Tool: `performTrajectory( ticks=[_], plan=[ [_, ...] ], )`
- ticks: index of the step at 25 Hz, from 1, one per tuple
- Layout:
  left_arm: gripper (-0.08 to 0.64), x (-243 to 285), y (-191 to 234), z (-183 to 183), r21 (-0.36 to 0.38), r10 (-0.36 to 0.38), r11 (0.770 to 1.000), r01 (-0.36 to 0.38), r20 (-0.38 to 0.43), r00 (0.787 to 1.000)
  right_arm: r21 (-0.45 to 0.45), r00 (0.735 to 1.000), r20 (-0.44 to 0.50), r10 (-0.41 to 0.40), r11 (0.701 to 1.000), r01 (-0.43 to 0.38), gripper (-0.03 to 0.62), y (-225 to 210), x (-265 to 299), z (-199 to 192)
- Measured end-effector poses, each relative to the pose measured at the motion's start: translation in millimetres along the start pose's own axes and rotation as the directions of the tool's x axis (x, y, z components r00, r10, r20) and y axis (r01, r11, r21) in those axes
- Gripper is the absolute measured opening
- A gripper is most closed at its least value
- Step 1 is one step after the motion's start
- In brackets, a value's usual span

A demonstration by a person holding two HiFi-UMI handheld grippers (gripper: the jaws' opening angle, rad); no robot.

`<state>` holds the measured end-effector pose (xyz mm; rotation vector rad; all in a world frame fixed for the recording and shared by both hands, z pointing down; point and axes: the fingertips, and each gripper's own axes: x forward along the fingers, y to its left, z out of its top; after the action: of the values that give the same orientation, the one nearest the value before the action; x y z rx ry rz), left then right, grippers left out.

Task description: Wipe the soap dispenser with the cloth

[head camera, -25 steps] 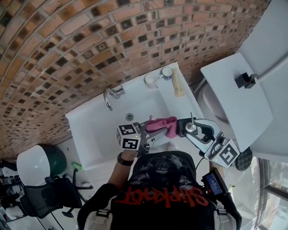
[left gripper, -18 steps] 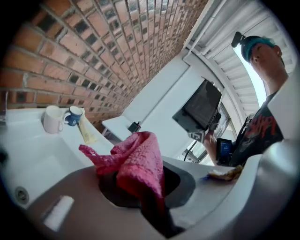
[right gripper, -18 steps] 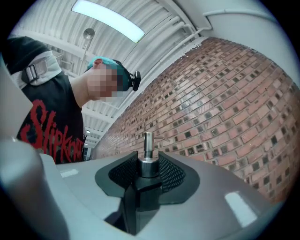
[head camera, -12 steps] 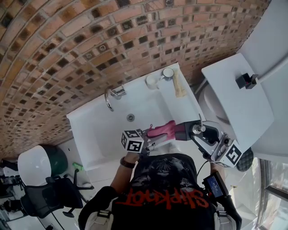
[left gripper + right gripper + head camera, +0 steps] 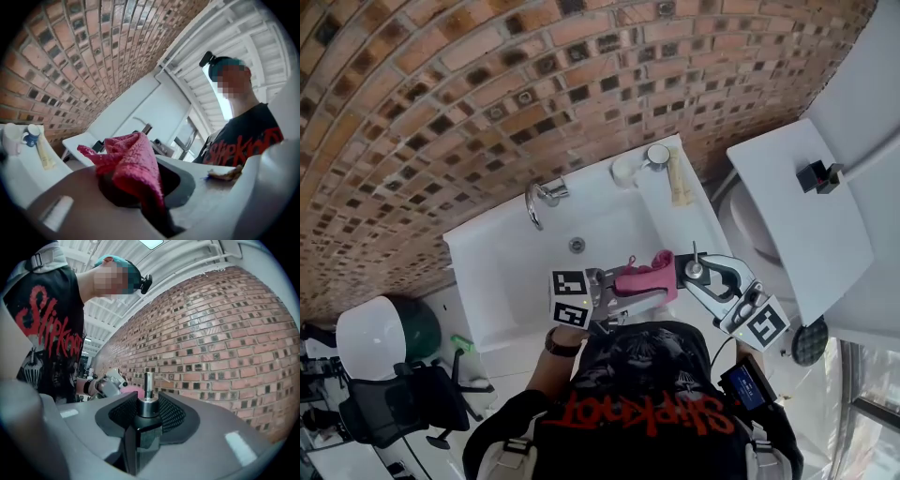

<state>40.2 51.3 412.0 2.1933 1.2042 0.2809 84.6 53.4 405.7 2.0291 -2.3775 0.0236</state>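
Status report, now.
Left hand-held gripper shut on pink fluffy cloth. Right hand-held gripper shut on dark square soap dispenser. Cloth at dispenser's side. Nothing between.

bathroom: white sink (image 5: 511, 262), tap (image 5: 539, 199), toilet (image 5: 789, 225).

Head view steeply down over sink (image 5: 478, 281); gripper views close, near level; brick wall (image 5: 441, 112) in all.

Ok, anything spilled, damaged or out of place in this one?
Nothing stands out. The soap dispenser is gripped in the right hand-held gripper, the pink cloth is clamped in the left hand-held gripper, and no spill shows on the sink.
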Motion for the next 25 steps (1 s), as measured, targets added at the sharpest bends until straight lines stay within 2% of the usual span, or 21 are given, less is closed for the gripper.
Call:
performTrajectory(
  ticks=[2, 3, 8, 13, 16, 18, 19, 20, 22, 23, 24, 25],
  plan=[
    [0.051, -0.1, -14.9, 16.6, 0.024, -0.048, 0.999, 0.047, 0.038, 0.998, 0.001, 1.000, -0.021, -0.012, 1.000, 0.012, 0.135, -2.3, 0.9, -6.5],
    [0.051, 0.5, -15.8, 18.9, 0.034, -0.050, 0.998, 0.048, 0.038, 0.998, 0.006, 1.000, -0.025, -0.013, 1.000, 0.013, 0.135, -2.8, 1.6, -7.7],
    [0.051, -2.4, 6.1, 4.7, -0.033, 0.043, 0.999, -0.042, 0.028, 0.999, 0.003, 1.000, -0.019, -0.003, 1.000, 0.003, 0.135, -0.1, 1.6, -5.8],
    [0.051, -8.0, 37.0, -23.3, -0.033, 0.178, 0.983, -0.179, -0.028, 0.984, 0.066, 0.993, 0.118, 0.026, 0.997, -0.034, 0.135, 0.5, -8.3, 16.1],
    [0.051, -10.8, 56.4, -42.6, -0.055, 0.222, 0.973, -0.226, -0.063, 0.973, 0.048, 0.974, 0.213, 0.074, 0.995, -0.086, 0.133, 3.8, -11.2, 35.8],
    [0.051, -14.1, 70.1, -57.3, -0.061, 0.262, 0.961, -0.269, -0.096, 0.960, 0.059, 0.961, 0.264, 0.077, 0.994, -0.096, 0.133, 0.3, -16.5, 42.8],
    [0.051, -17.7, 79.4, -66.5, -0.047, 0.303, 0.949, -0.311, -0.127, 0.944, 0.084, 0.958, 0.278, 0.065, 0.992, -0.092, 0.133, -3.3, -20.2, 42.7],
    [0.051, -23.9, 90.5, -76.3, -0.017, 0.364, 0.928, -0.372, -0.168, 0.916, 0.117, 0.954, 0.295, 0.049, 0.989, -0.087, 0.133, -7.7, -23.9, 43.1],
    [0.051, -42.1, 112.0, -92.8, 0.085, 0.511, 0.858, -0.507, -0.242, 0.825, 0.157, 0.947, 0.321, 0.017, 0.985, -0.071, 0.133, -17.7, -29.2, 41.9],
    [0.051, -50.4, 117.9, -96.3, 0.127, 0.563, 0.825, -0.550, -0.251, 0.787, 0.141, 0.952, 0.307, 0.005, 0.989, -0.051, 0.133, -22.8, -29.4, 36.1],
    [0.051, -56.1, 119.5, -95.7, 0.146, 0.591, 0.806, -0.574, -0.239, 0.770, 0.110, 0.964, 0.264, -0.010, 0.994, -0.020, 0.133, -28.0, -27.3, 24.5],
    [0.051, -59.7, 117.8, -92.6, 0.154, 0.602, 0.798, -0.582, -0.213, 0.769, 0.080, 0.980, 0.199, -0.032, 0.997, 0.017, 0.133, -33.5, -23.7, 7.4]
  ],
)
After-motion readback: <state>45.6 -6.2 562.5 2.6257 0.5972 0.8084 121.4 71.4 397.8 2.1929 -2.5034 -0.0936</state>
